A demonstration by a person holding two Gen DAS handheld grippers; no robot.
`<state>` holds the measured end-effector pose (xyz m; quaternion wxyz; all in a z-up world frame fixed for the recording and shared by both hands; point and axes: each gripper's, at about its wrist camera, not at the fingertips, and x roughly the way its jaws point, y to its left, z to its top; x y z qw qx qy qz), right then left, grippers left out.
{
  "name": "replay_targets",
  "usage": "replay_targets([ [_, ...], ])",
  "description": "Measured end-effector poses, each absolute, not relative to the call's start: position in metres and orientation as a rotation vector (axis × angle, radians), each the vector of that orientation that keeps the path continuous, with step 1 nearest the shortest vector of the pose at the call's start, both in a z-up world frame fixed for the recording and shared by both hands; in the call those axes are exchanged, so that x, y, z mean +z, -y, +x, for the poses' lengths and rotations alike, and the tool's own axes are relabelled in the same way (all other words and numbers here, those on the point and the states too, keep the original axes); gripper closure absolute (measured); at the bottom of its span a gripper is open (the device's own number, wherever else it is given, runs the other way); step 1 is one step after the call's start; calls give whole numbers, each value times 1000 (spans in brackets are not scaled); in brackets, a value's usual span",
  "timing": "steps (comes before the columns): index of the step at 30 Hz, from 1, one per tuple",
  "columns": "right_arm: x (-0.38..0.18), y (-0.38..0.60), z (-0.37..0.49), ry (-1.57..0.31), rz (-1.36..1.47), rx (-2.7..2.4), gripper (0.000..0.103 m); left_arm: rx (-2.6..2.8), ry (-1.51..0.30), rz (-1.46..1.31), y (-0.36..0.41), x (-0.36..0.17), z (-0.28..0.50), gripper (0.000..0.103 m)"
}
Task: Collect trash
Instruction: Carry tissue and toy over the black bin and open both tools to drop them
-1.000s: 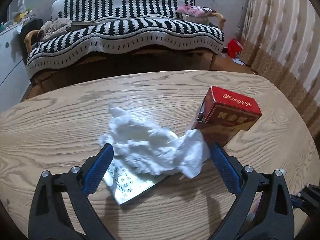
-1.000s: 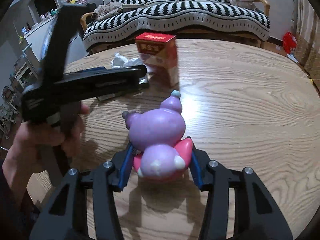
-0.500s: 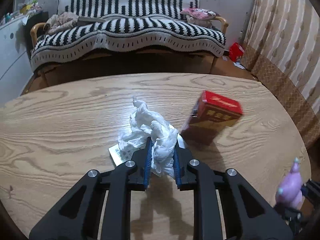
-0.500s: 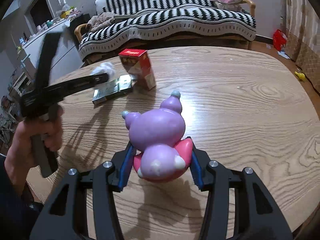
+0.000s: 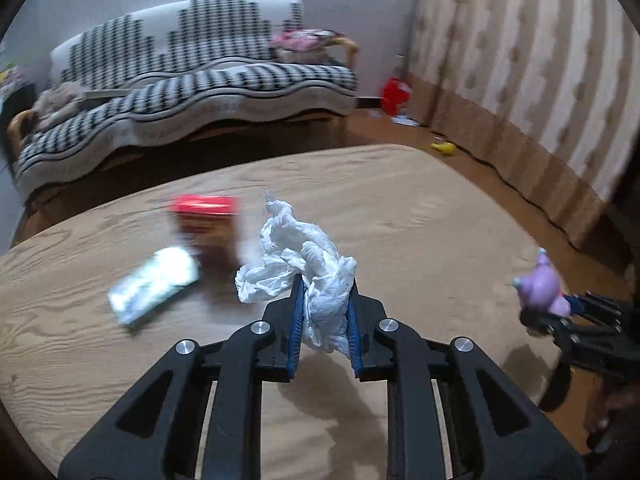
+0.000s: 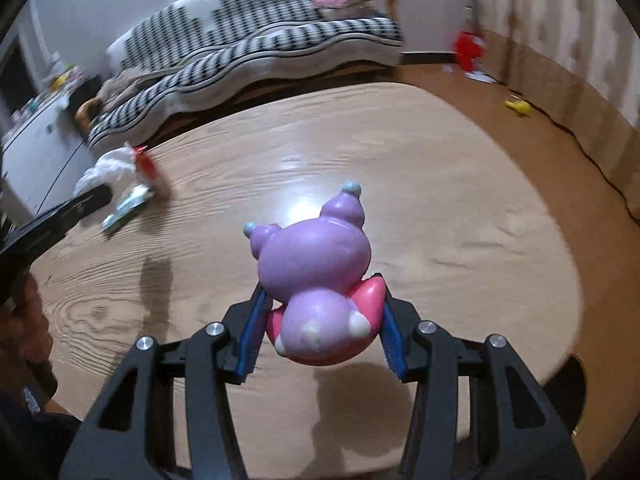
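My left gripper is shut on a crumpled white tissue and holds it up above the wooden table. A red box and a flat silvery packet stay on the table to the left, both blurred. My right gripper is shut on a purple and pink toy figure, lifted over the table. In the left wrist view that toy and the right gripper show at the far right. The tissue and the left gripper's fingers appear far left in the right wrist view.
A sofa with a black and white striped cover stands behind the table. Striped curtains run along the right wall. A red object and a yellow one lie on the floor. A white cabinet stands at the left.
The left gripper closed on the tissue and lifted it off the packet, swinging right. The right gripper carried the toy up and rightward. The red box and packet stayed behind.
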<state>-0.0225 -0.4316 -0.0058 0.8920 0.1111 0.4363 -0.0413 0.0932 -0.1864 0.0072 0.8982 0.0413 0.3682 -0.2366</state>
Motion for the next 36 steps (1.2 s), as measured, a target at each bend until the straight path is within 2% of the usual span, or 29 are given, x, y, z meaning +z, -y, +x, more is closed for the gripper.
replay_targets([
  [12, -24, 601, -159, -882, 366, -475, 54, -840, -800, 196, 373, -8, 5, 85],
  [20, -62, 691, -260, -910, 569, -634, 54, -1076, -825, 281, 478, -36, -74, 85],
  [27, -98, 724, -285, -987, 667, -637, 54, -1172, -841, 355, 531, -62, -103, 85],
  [36, -96, 727, -282, -983, 677, -650, 53, -1212, -863, 356, 560, -69, -95, 85],
])
